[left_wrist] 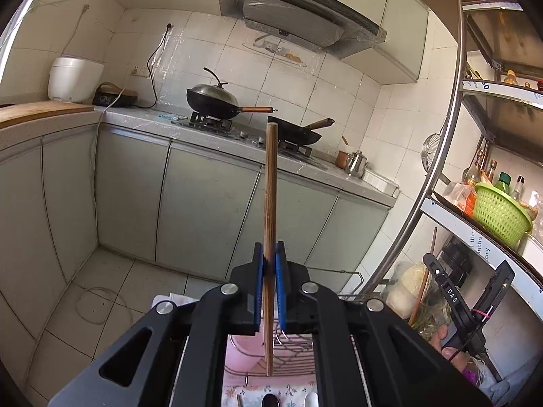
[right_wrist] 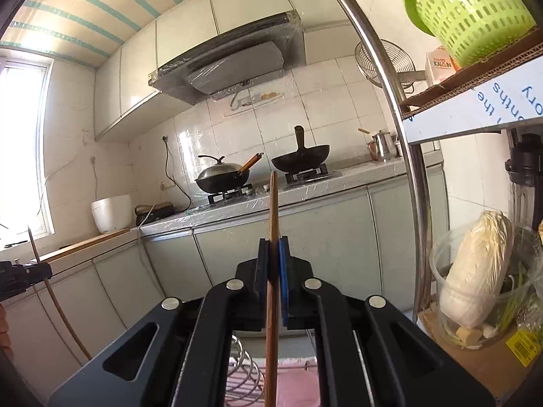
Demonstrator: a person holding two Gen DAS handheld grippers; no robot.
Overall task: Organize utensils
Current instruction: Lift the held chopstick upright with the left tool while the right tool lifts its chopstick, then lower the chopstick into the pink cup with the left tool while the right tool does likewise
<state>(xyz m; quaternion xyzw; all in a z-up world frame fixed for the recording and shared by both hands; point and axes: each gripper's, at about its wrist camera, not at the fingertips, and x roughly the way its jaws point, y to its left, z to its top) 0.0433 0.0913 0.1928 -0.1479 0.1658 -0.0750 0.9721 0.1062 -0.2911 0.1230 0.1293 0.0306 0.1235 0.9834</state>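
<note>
We hold one wooden chopstick in each gripper.
Left gripper (left_wrist: pixel 269 264) jaws clamp the left chopstick (left_wrist: pixel 270 203); right gripper (right_wrist: pixel 272 264) jaws clamp the right chopstick (right_wrist: pixel 272 237), both raised upright facing the stove worktop (left_wrist: pixel 210 135). We read "DAS" on the right gripper.

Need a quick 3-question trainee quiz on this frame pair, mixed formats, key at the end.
1. True or false: the left tongs are shut on a slim brown wooden chopstick.
2. Multiple choice: the lidded black wok with a wooden handle sits on A) the grey tiled floor, B) the black gas stove, C) the steel shelf rack.
3. Fill in: the perforated plastic basket on the cardboard-lined rack shelf is ____ in colour.

Key:
1. True; the right tongs likewise clamp a second brown wooden chopstick.
2. B.
3. Green.
</note>
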